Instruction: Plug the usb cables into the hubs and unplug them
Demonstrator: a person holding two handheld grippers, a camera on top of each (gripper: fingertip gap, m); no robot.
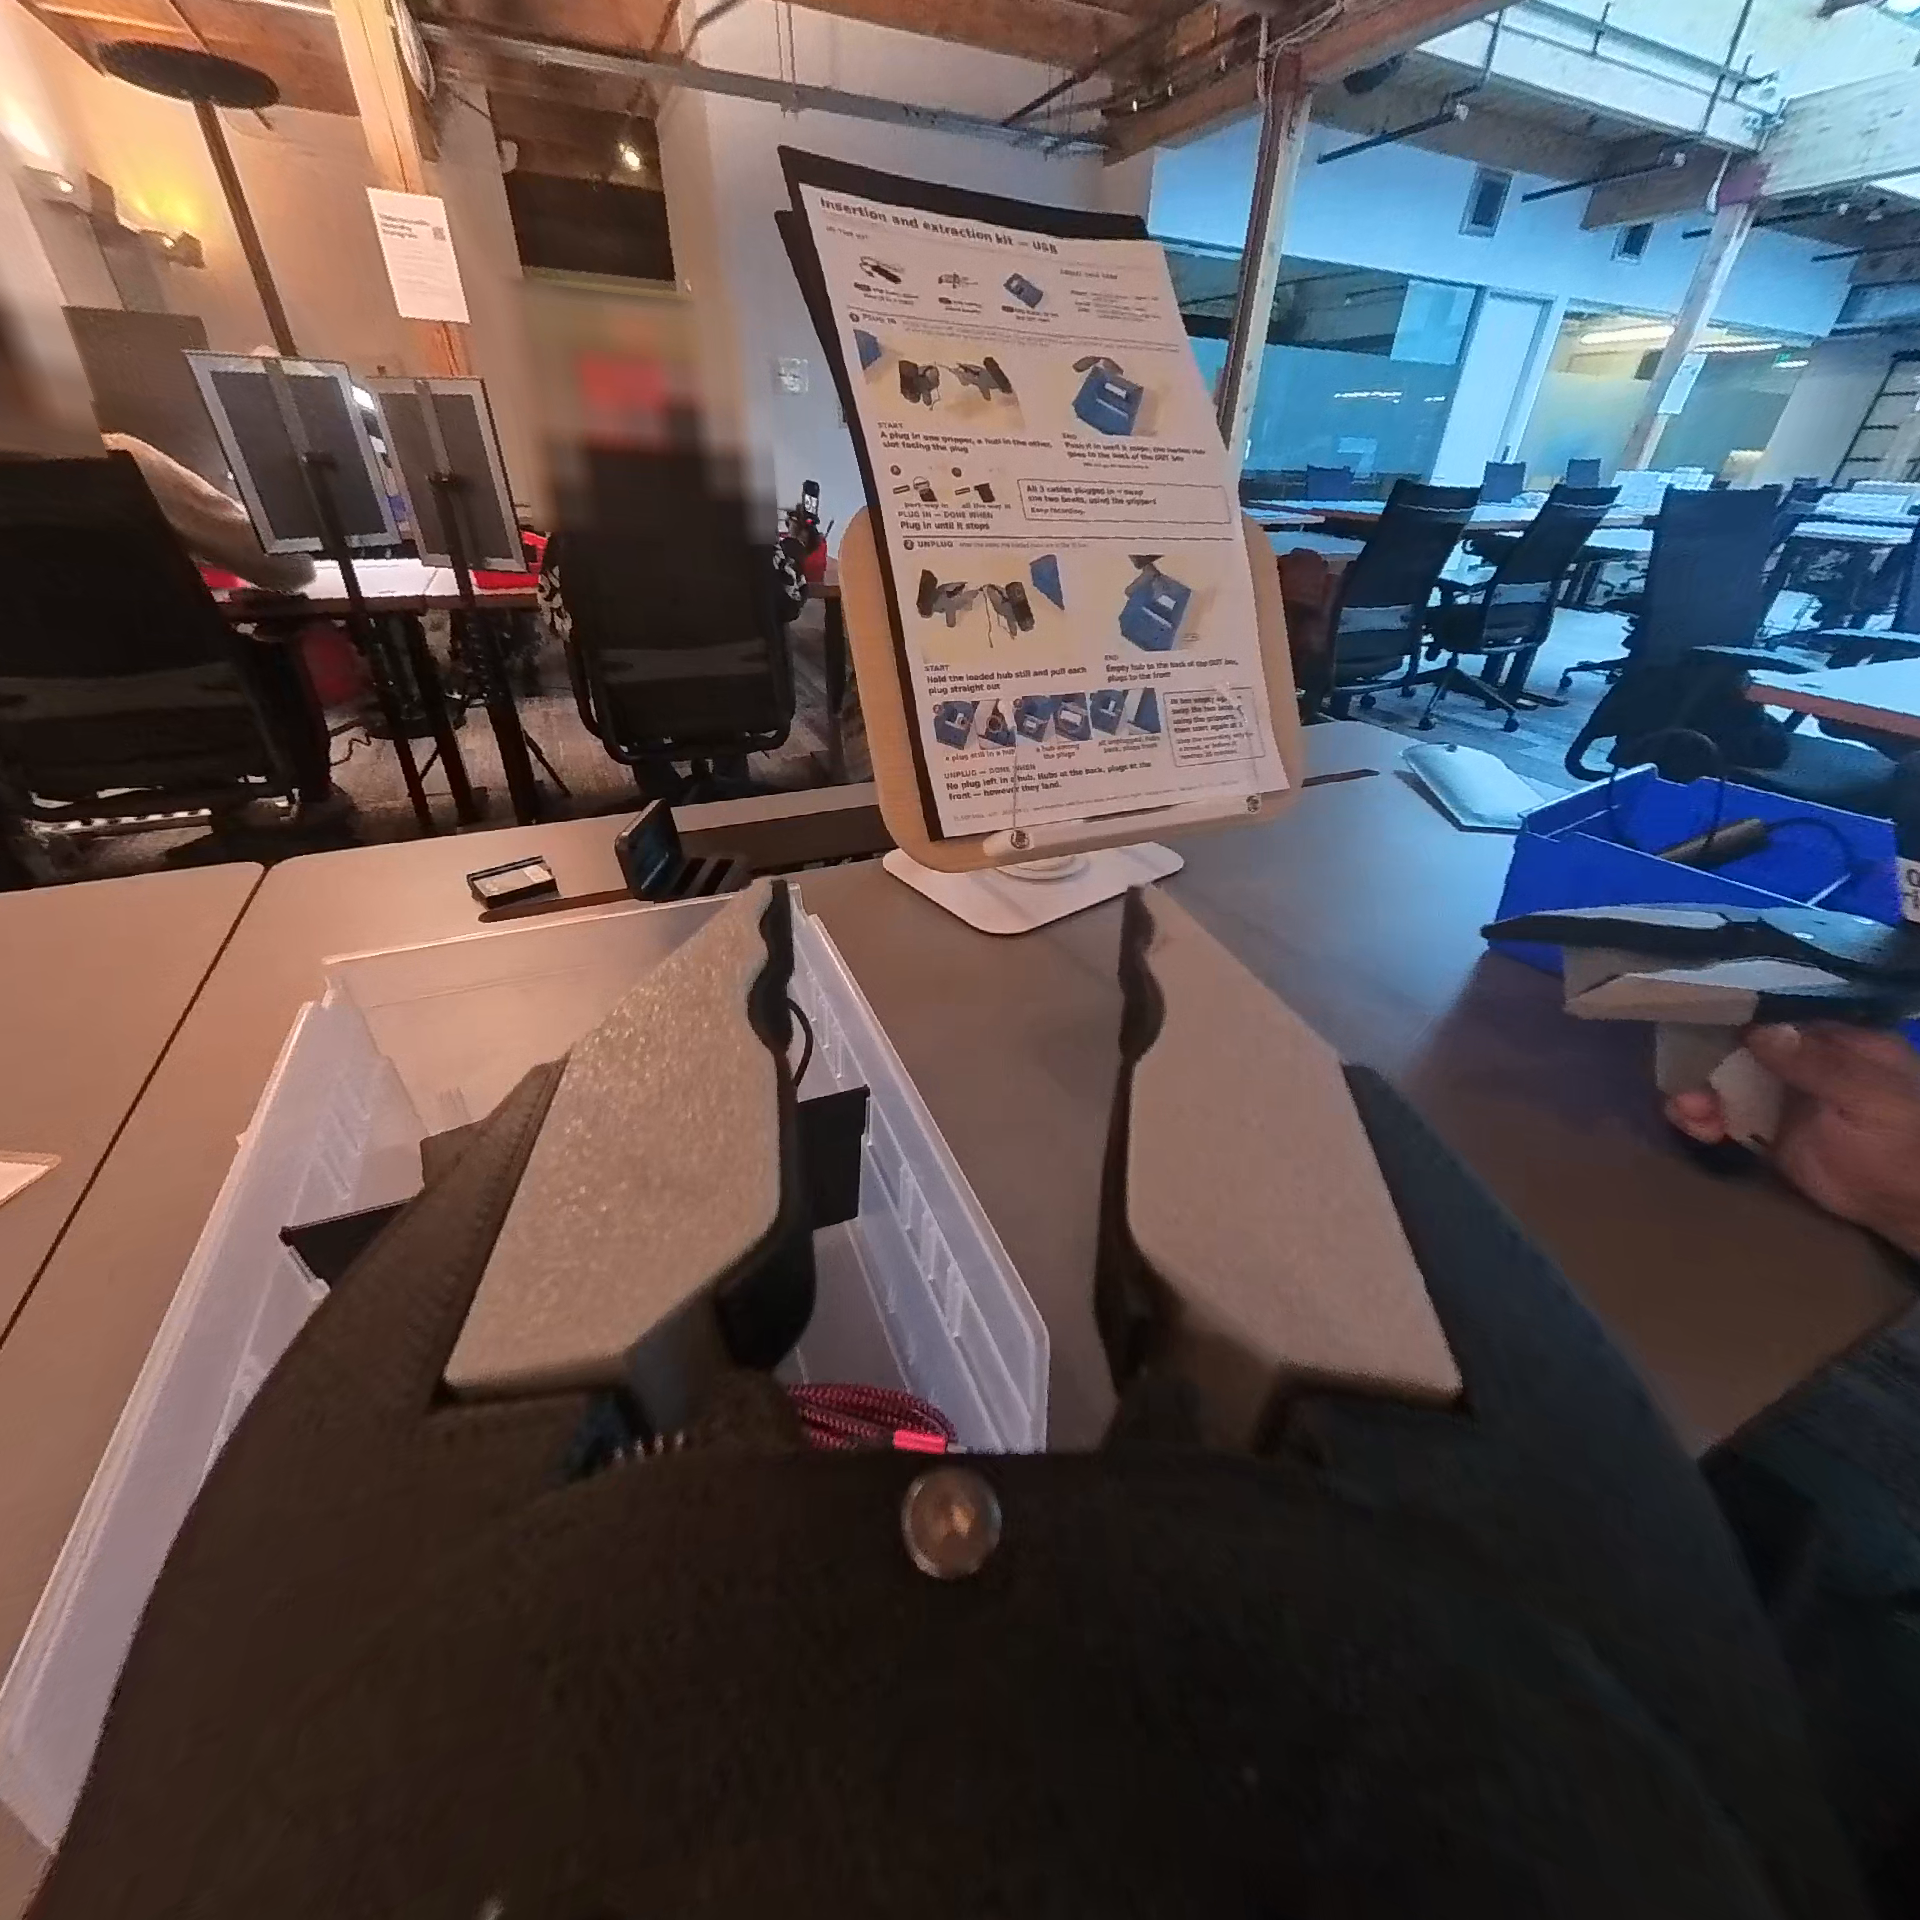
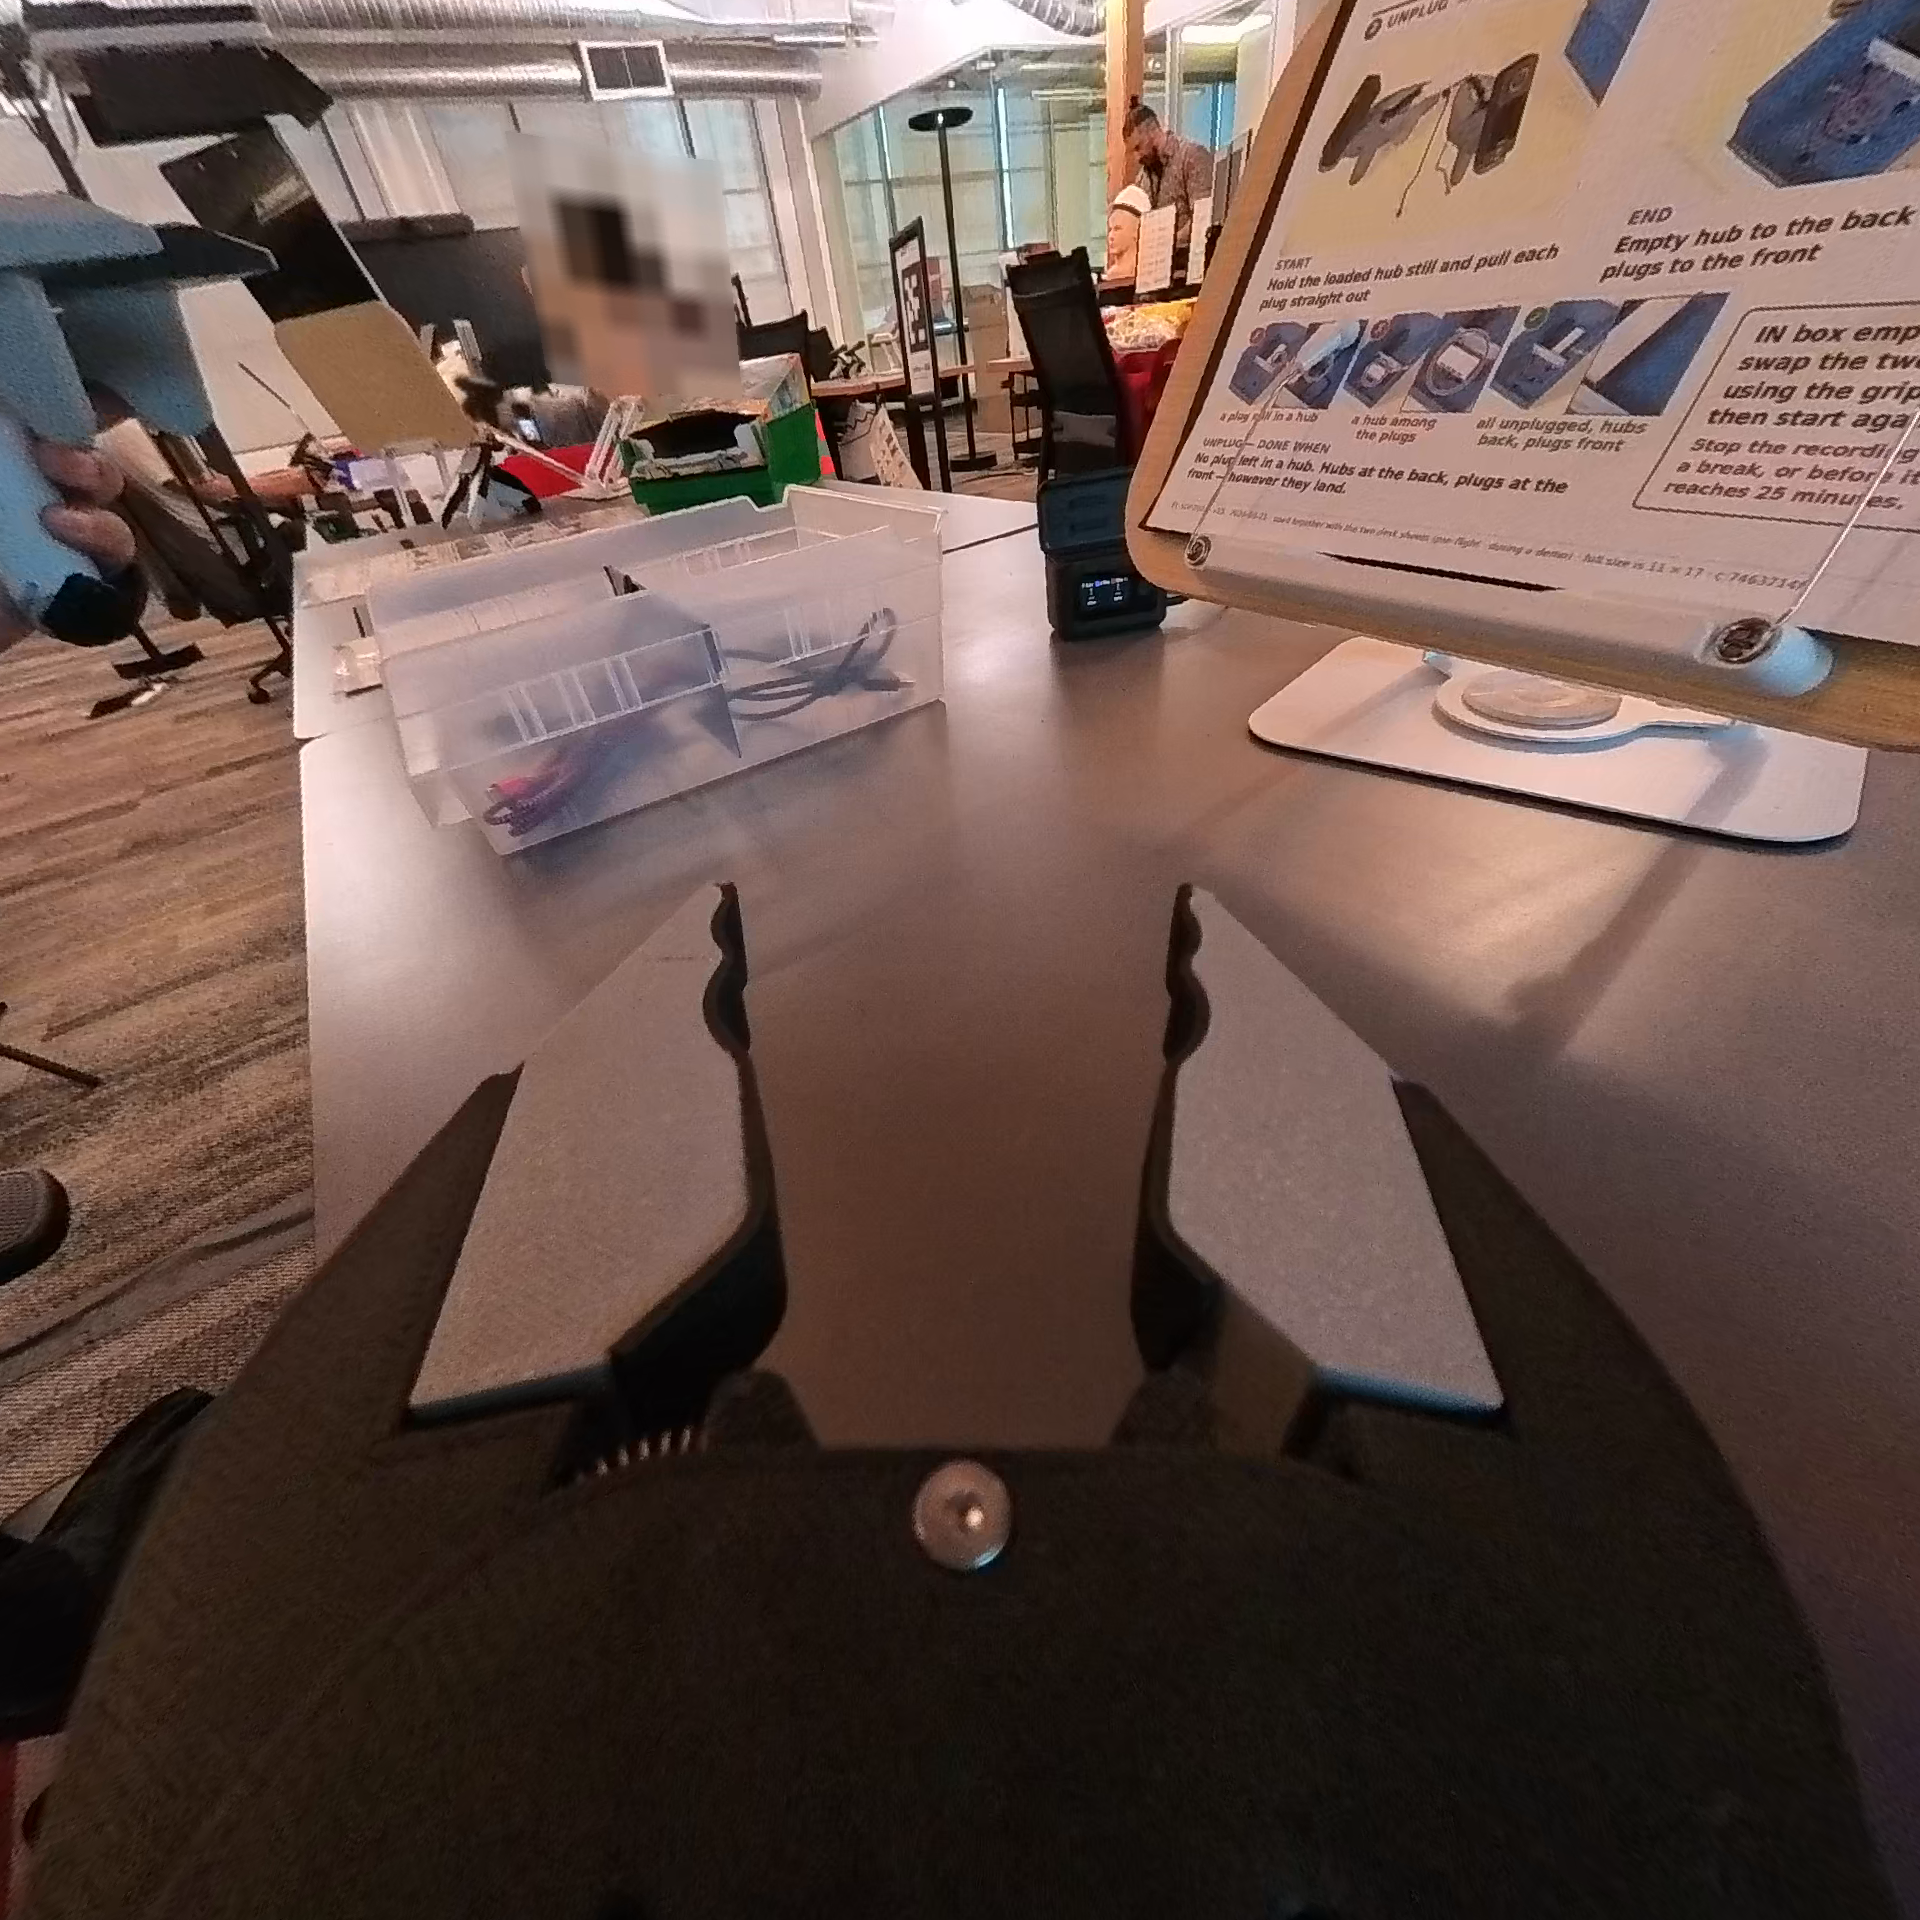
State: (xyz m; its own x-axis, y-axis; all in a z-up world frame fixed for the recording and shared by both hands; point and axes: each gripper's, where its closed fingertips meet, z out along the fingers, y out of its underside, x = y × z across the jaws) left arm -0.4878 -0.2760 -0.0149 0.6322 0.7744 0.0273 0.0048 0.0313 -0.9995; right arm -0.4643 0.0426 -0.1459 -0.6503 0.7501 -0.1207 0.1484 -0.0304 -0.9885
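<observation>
Left wrist view: left gripper [image 1: 951,940] hangs over the right edge of a clear plastic bin [image 1: 925,1226] on the desk [image 1: 1299,997]. Jaws spread wide, nothing between them. Left finger sits above the bin's interior, right finger out over bare desk. Inside the bin: a black hub-like block [image 1: 826,1148] behind a divider, a thin black cable [image 1: 800,1023] looping up past the finger, a red braided cable [image 1: 883,1415] coiled at the near end. Likely hovering here to pick a first piece out of the bin.

Far right, a blue bin [image 1: 1704,868] holds another black cable with a plug end; probably the second box of the pair. Right gripper [image 1: 1704,971] shows in front of it, held level in a hand [image 1: 1839,1112].

Right wrist view: right gripper's jaws also released and empty, pointed low across bare desk toward the clear bin, which lies well apart. Through the bin wall, dark cables and a red one are visible; the hub is only a dark shape. Waiting position, by my reading, until the left hand has something to present.

Instruction sheet on a wooden stand [image 1: 1049,520] faces the operator at the desk's back, beside a small black device with a lit screen [image 2: 1103,592].

Nothing plugged or gripped yet.
</observation>
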